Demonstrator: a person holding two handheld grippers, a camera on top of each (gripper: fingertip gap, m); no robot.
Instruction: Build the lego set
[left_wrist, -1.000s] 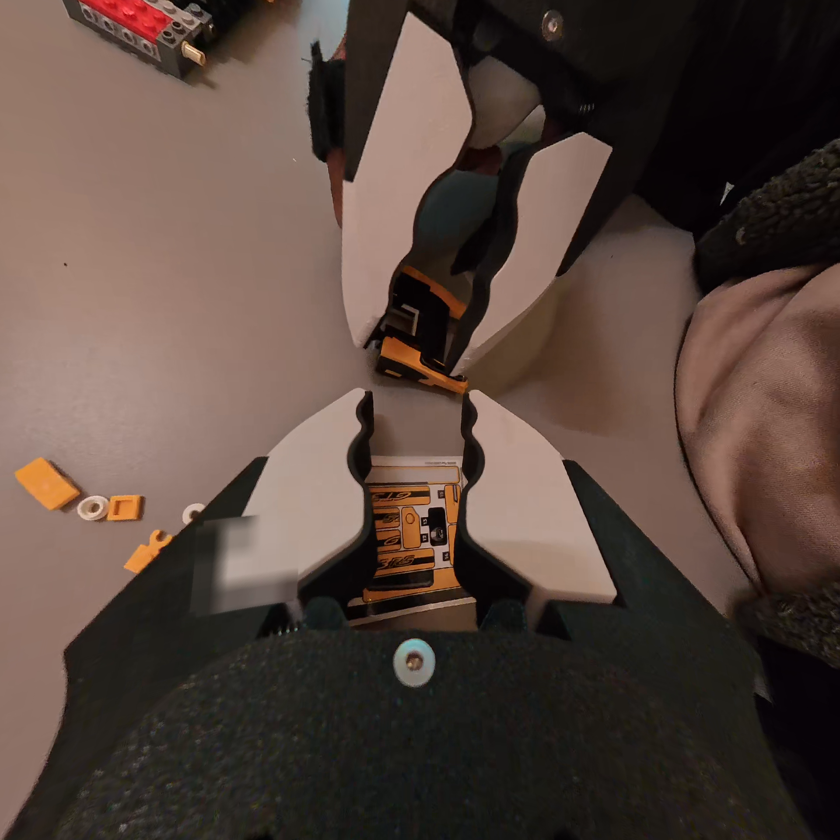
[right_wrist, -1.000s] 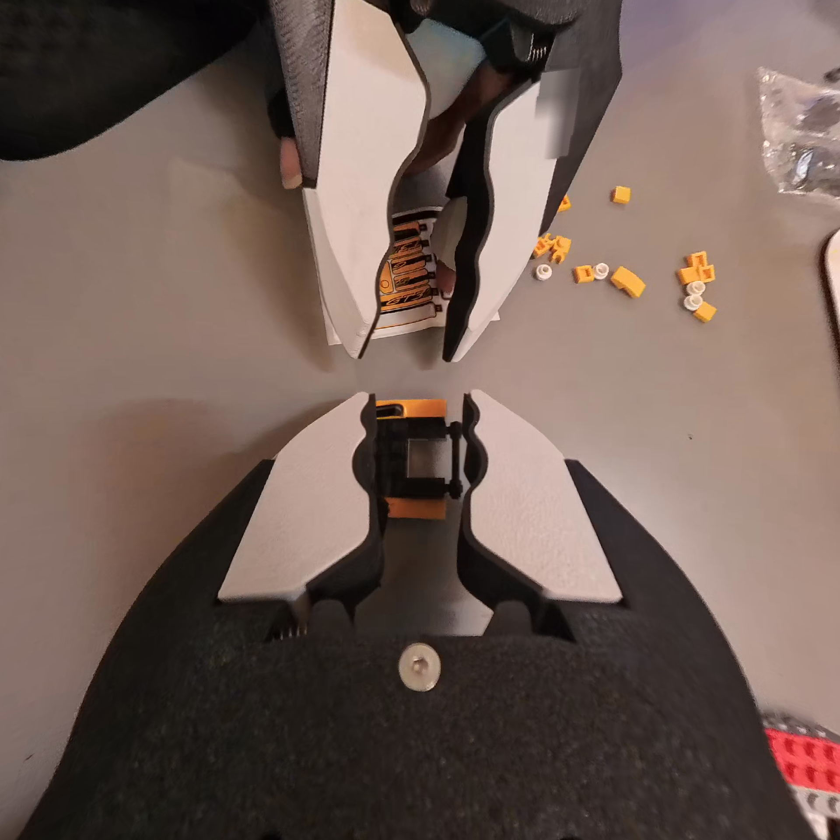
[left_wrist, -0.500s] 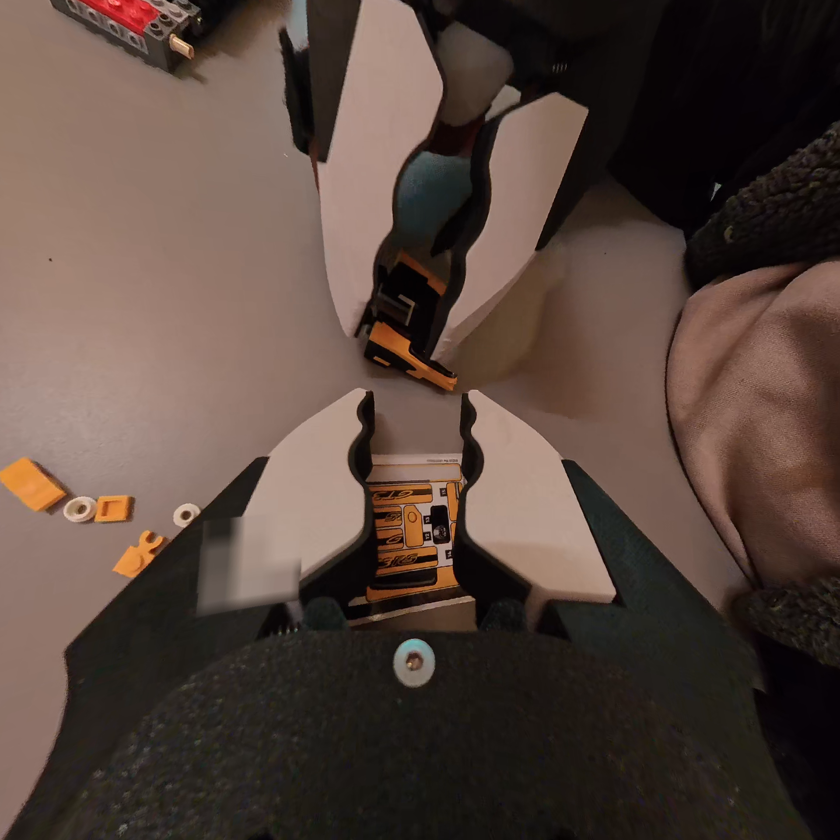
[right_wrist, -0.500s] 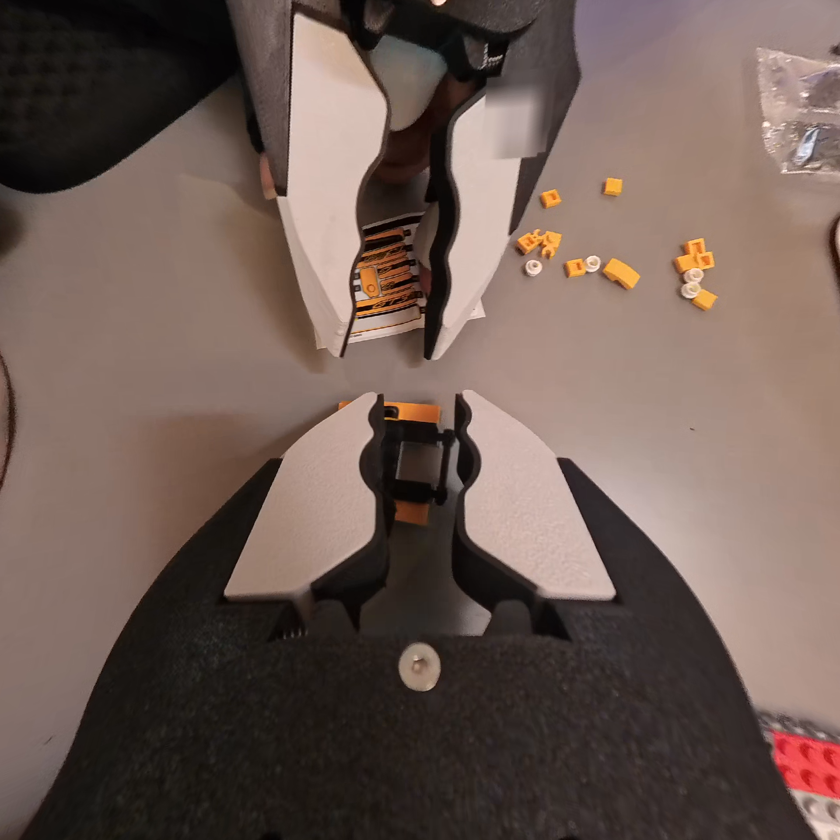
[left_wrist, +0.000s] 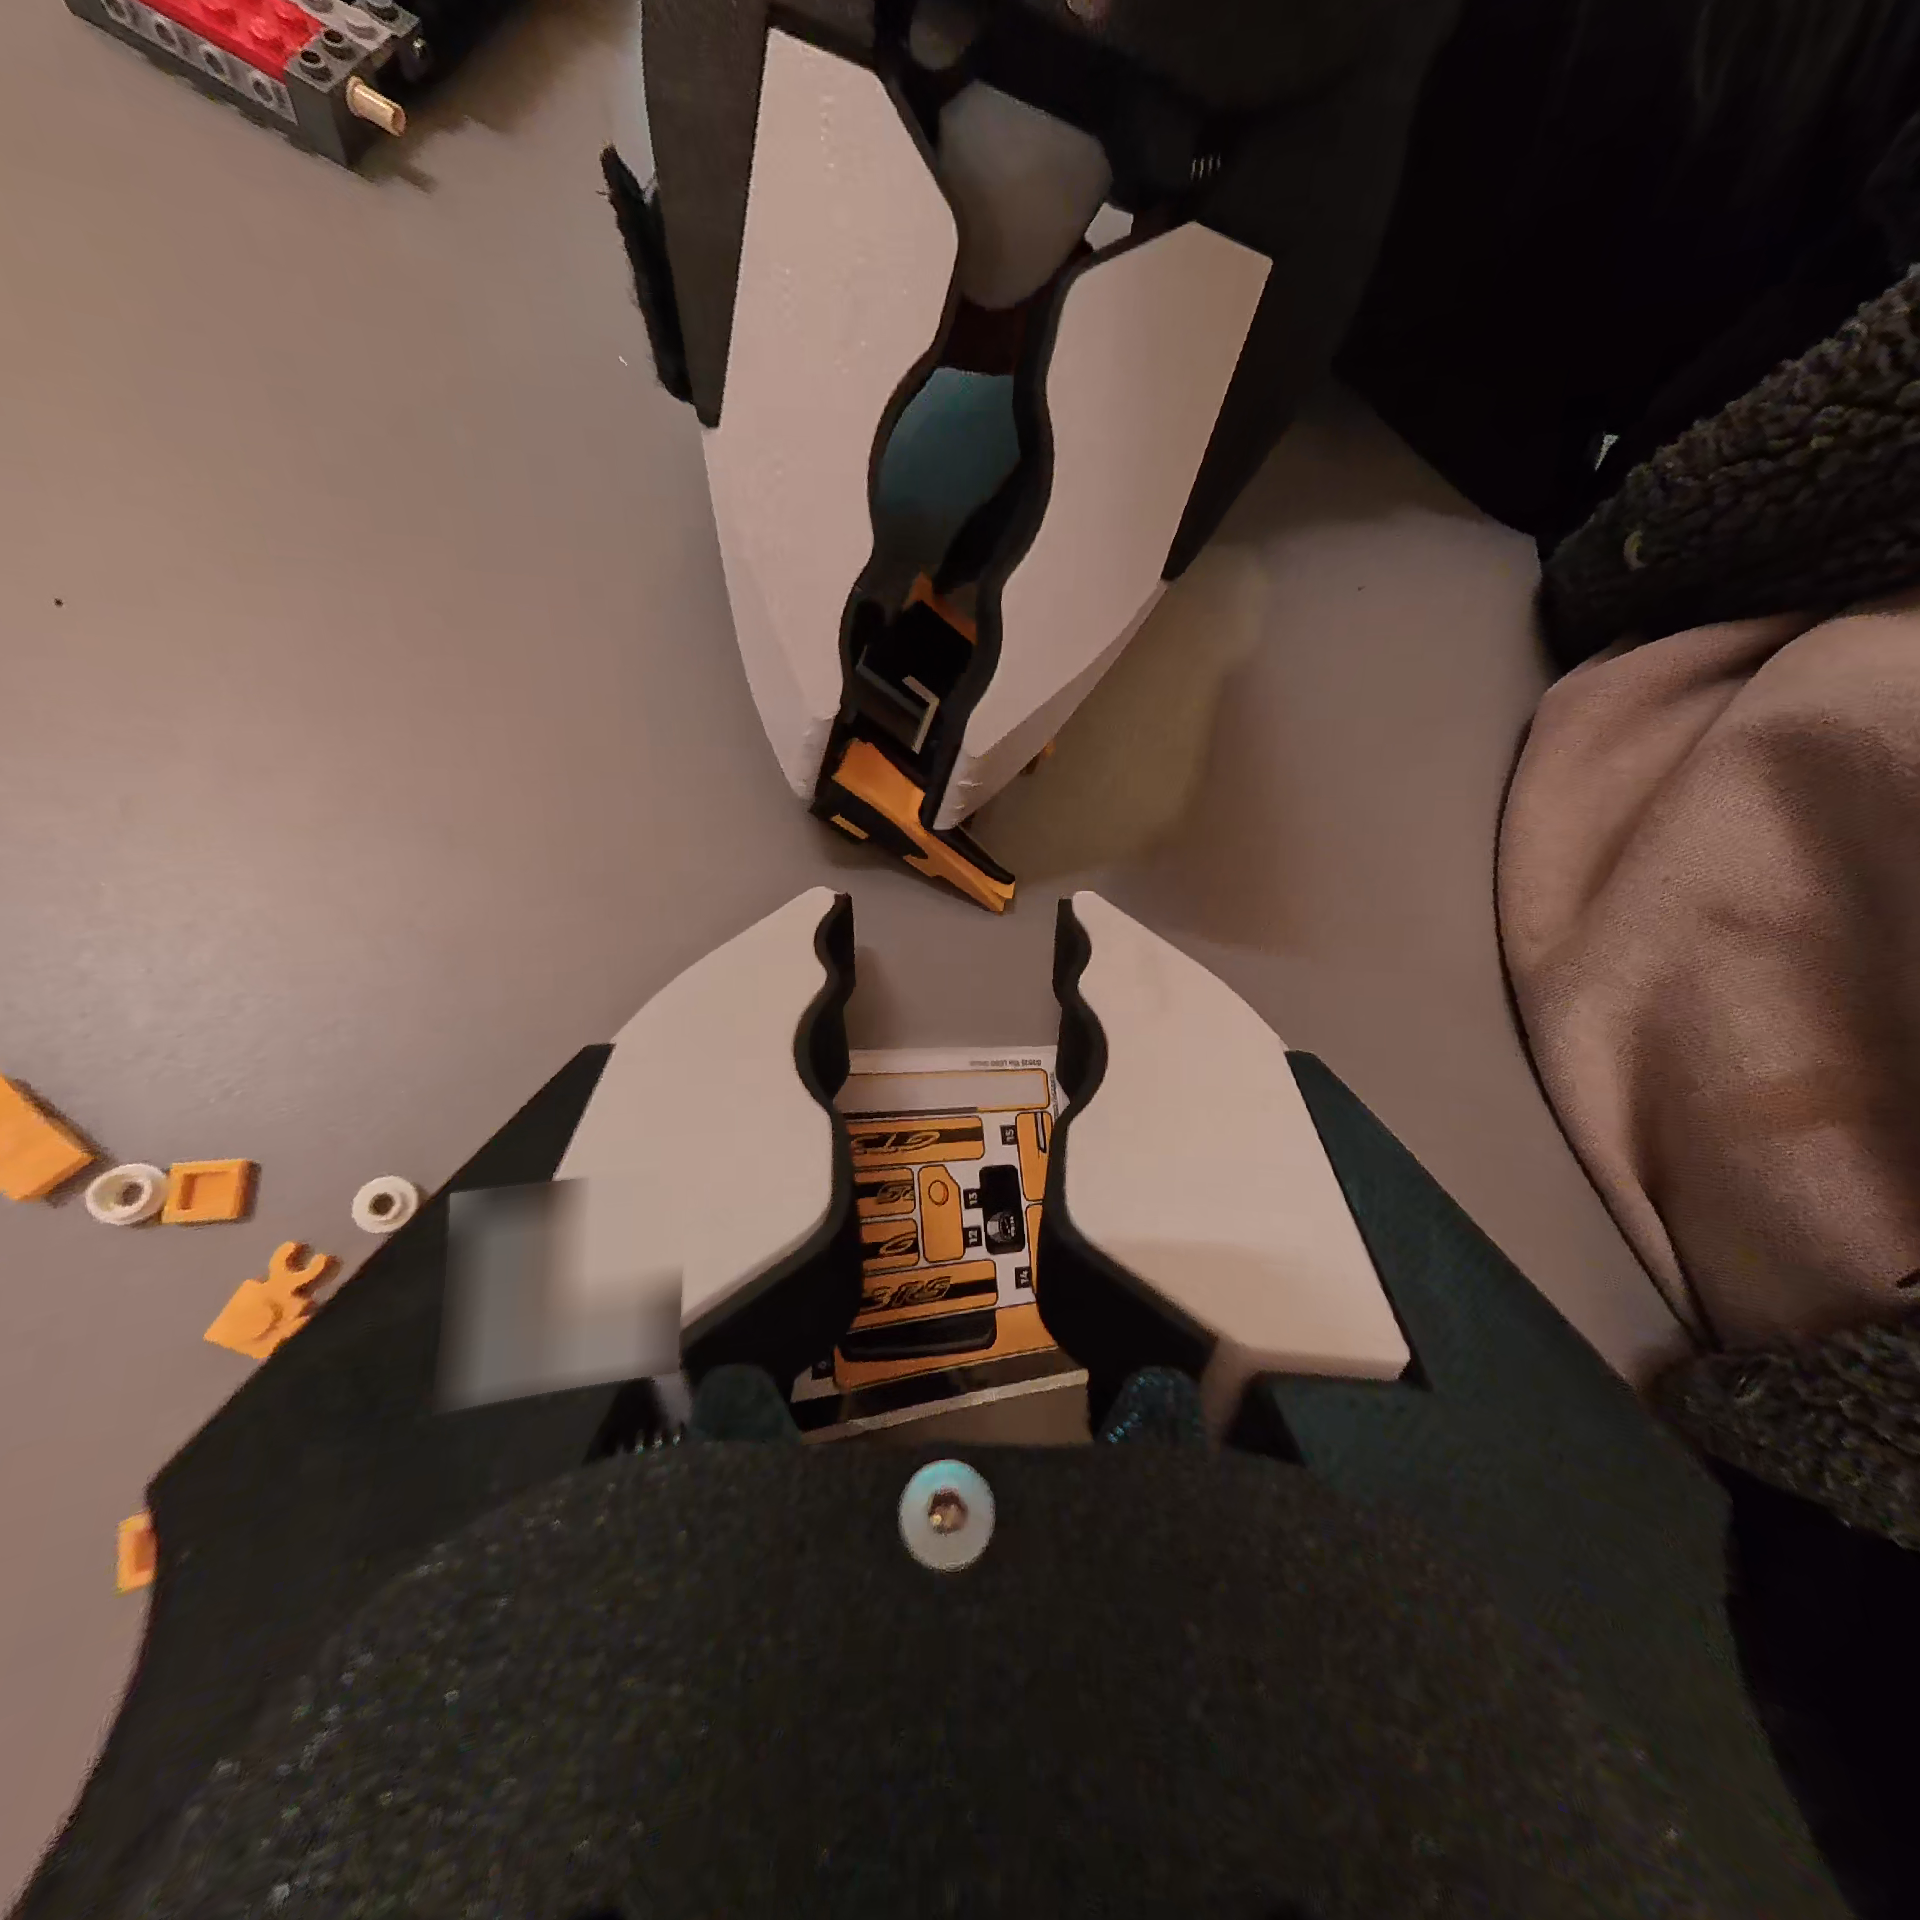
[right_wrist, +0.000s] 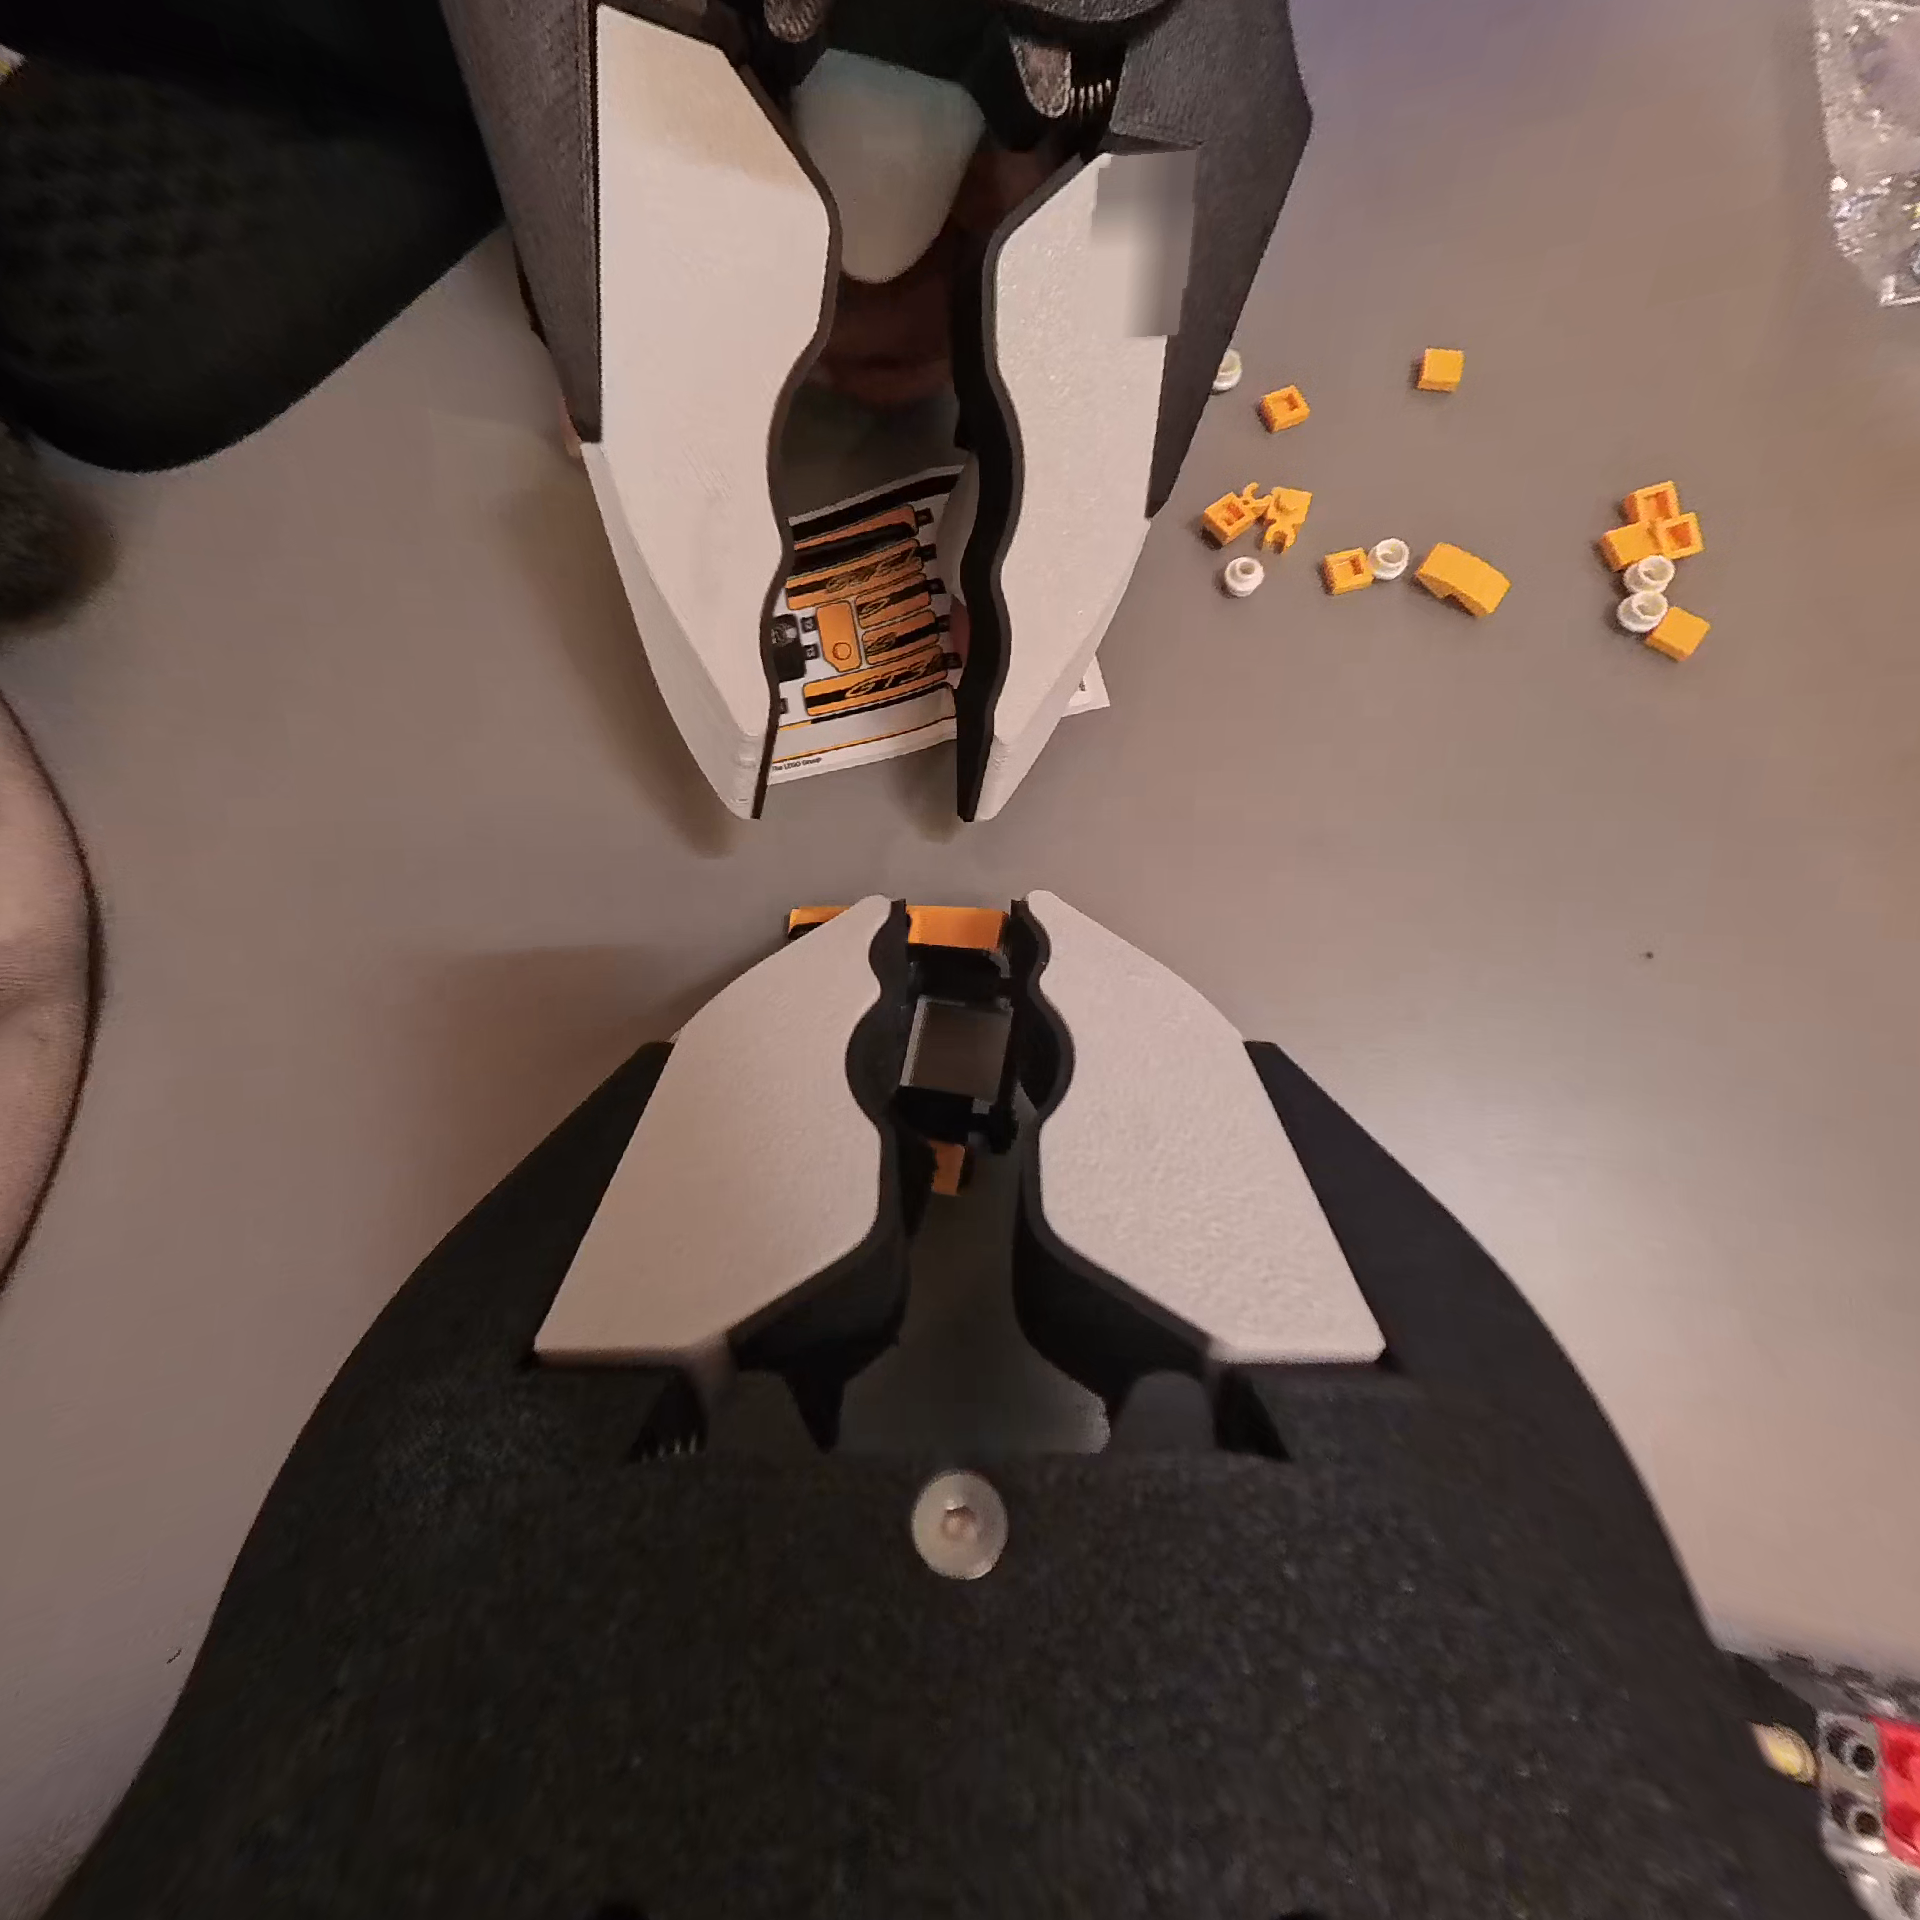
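My right gripper (right_wrist: 958, 909) is shut on a small black and orange lego assembly (right_wrist: 954, 1049), held just above the grey table. In the left wrist view this gripper (left_wrist: 883, 810) points down toward me, and the assembly (left_wrist: 883, 774) sticks out past its tips. My left gripper (left_wrist: 951, 914) faces it tip to tip with a small gap, jaws apart and nothing between the pads. An orange and black sticker sheet (left_wrist: 940, 1226) shows flat beneath its fingers. The right wrist view shows the left gripper (right_wrist: 860, 816) over the same sheet (right_wrist: 862, 634).
Several loose orange and white small pieces (right_wrist: 1455, 577) lie on the table beside the left gripper and also show in the left wrist view (left_wrist: 208, 1190). A red and grey block build (left_wrist: 239, 52) sits farther off. A plastic bag (right_wrist: 1870, 156) and a person's sleeve (left_wrist: 1714, 935) are at the edges. My left and right fingertips are right by each other.
My right gripper's fingers have closed tighter on the assembly, which now sits turned and narrower between them. Both grippers have shifted slightly, still tip to tip.
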